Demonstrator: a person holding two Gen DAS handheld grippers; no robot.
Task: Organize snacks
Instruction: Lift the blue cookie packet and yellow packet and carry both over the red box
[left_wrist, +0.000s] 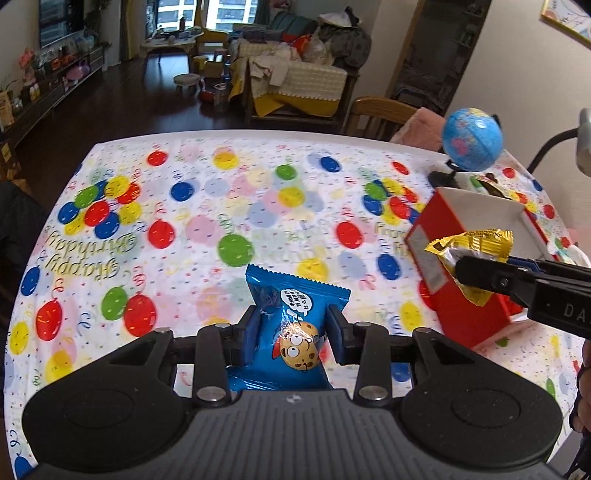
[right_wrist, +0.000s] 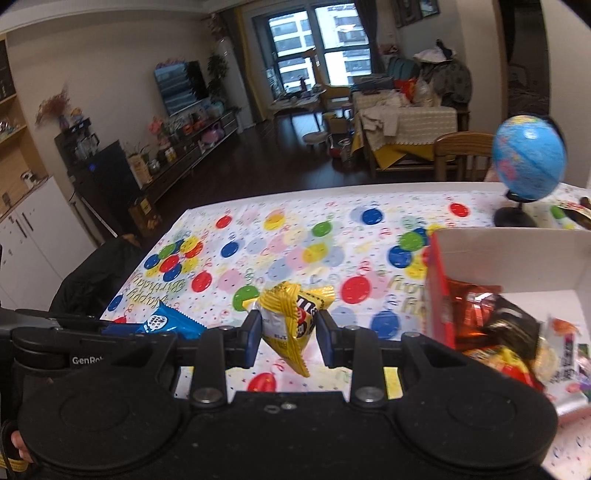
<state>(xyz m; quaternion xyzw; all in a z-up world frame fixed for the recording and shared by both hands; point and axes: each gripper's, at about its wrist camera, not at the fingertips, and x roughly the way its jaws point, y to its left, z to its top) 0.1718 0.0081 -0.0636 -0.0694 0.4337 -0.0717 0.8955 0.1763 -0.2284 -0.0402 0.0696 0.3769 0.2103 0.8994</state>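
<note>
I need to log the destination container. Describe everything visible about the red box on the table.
The red box is open-topped cardboard, red outside and plain white inside, with a grey rectangular patch on one outer wall. It stands upright on the balloon-print tablecloth, at the table's right side, in front of the small globe. Several snack packets already lie inside, orange, black and yellow wrappers. Neither gripper touches it; the right gripper holds a yellow packet beside it.

left wrist: close, downward | right wrist: likewise | shared: tablecloth (left_wrist: 258, 192), globe (right_wrist: 530, 158)
</note>
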